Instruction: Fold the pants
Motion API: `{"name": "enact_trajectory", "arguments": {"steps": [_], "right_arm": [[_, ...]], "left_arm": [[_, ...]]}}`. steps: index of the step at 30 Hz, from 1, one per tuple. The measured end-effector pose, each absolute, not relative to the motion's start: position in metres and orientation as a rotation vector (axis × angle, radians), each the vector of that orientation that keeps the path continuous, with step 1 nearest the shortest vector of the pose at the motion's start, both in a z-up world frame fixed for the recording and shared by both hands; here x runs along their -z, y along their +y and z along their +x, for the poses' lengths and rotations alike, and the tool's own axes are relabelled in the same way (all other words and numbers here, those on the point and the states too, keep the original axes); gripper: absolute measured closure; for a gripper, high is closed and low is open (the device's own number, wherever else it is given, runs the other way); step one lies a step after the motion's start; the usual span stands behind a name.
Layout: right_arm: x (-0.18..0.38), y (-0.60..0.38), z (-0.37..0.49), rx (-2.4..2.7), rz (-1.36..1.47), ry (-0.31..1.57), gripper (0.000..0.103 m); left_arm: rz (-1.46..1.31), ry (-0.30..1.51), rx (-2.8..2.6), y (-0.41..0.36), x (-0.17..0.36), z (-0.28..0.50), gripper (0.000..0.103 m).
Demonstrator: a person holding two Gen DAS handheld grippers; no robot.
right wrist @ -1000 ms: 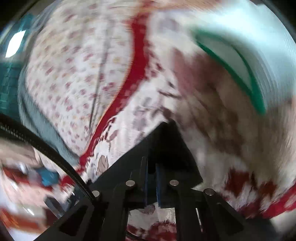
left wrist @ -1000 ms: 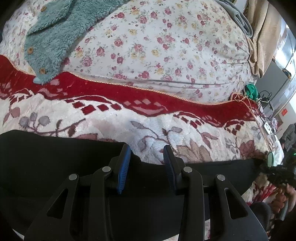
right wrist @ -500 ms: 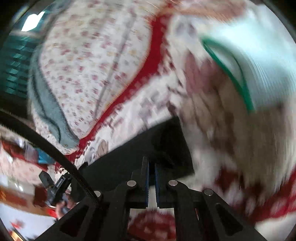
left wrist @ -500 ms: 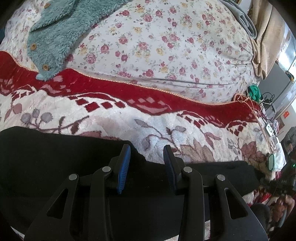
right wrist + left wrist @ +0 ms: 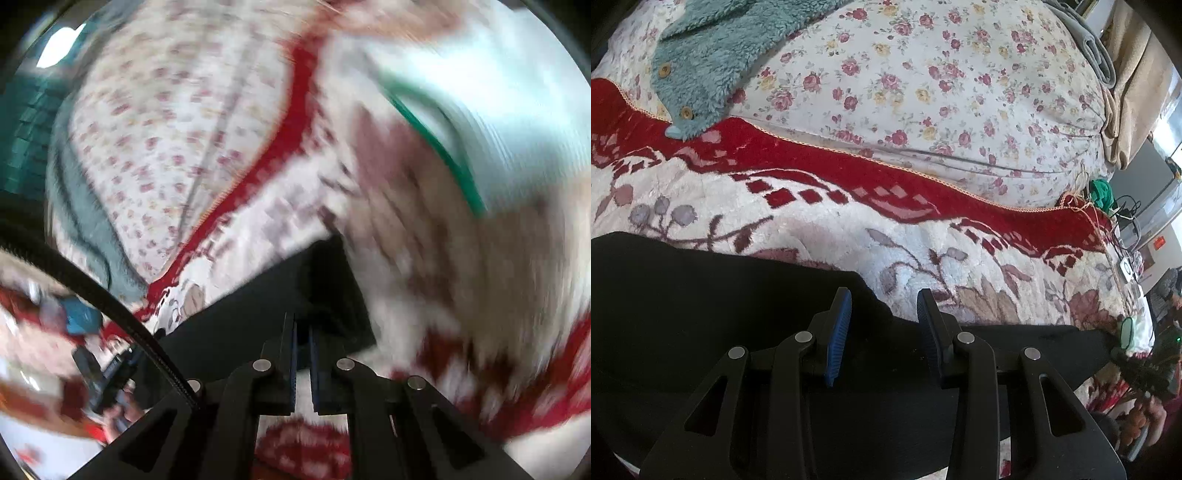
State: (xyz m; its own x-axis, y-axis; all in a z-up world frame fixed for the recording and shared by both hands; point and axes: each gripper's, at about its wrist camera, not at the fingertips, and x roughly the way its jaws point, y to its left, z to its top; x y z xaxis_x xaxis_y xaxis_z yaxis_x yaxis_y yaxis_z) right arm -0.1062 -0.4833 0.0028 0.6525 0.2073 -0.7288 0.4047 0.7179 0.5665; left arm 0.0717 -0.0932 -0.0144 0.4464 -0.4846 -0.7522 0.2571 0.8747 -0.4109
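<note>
1. Bedding fills both views: a plush blanket (image 5: 820, 221) with a red border and leaf pattern lies over the bed, and a rose-print sheet (image 5: 923, 85) lies beyond it.
2. Black pants (image 5: 701, 314) lie across the near edge of the blanket, running from the left frame edge to the right; their lower part is cut off by the frame and by the tool bodies.
3. Left tool (image 5: 882, 332): jaws spread, blue pads facing each other just over the upper edge of the pants; no cloth is seen pinched between them.
4. Right tool (image 5: 303, 354): jaws pressed nearly together, a narrow slit between them. Black cloth lies at the fingertips; blur leaves it unclear whether the pads pinch it.
5. A teal fleece garment (image 5: 731, 48) with buttons lies at the upper left, partly cut off by the frame.
6. The right wrist view is heavily smeared: a pale cloth with a green edge (image 5: 443, 158) at the upper right cannot be identified.
7. A black cable (image 5: 92, 291) crosses the lower left of that view.
</note>
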Motion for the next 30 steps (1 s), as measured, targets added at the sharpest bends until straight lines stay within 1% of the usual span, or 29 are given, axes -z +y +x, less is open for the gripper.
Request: {"name": "enact_trajectory", "arguments": {"steps": [1, 2, 5, 10, 12, 14, 15, 19, 22, 26, 30], "right_arm": [[-0.002, -0.483, -0.103, 0.142, 0.756, 0.893, 0.098], [0.007, -0.487, -0.099, 0.179, 0.760, 0.954, 0.098], [0.049, -0.501, -0.094, 0.212, 0.908, 1.120, 0.098], [0.050, -0.502, -0.092, 0.210, 0.892, 1.130, 0.098], [0.047, -0.503, -0.095, 0.225, 0.903, 1.115, 0.090], [0.041, -0.502, -0.100, 0.245, 0.893, 1.082, 0.079], [0.038, -0.504, -0.104, 0.253, 0.896, 1.058, 0.078], [0.021, -0.503, -0.126, 0.289, 0.882, 0.939, 0.078], [0.012, -0.497, -0.148, 0.319, 0.885, 0.781, 0.078], [-0.009, -0.481, -0.163, 0.377, 0.748, 0.636, 0.078], [-0.012, -0.471, -0.156, 0.351, 0.690, 0.640, 0.078]], "left_arm": [[-0.254, 1.010, 0.464, -0.093, 0.014, 0.072, 0.068], [-0.255, 1.011, 0.463, -0.092, 0.015, 0.072, 0.068], [-0.257, 1.011, 0.465, -0.091, 0.014, 0.072, 0.068], [-0.258, 1.014, 0.464, -0.091, 0.015, 0.072, 0.068], [-0.260, 1.015, 0.465, -0.090, 0.014, 0.072, 0.068], [-0.264, 1.014, 0.464, -0.090, 0.014, 0.072, 0.068], [-0.266, 1.015, 0.465, -0.090, 0.014, 0.072, 0.068], [-0.274, 1.017, 0.466, -0.091, 0.014, 0.072, 0.068], [-0.270, 1.021, 0.466, -0.091, 0.014, 0.072, 0.068], [-0.257, 1.019, 0.450, -0.093, 0.008, 0.069, 0.068], [-0.289, 1.026, 0.501, -0.105, -0.013, 0.059, 0.068]]}}
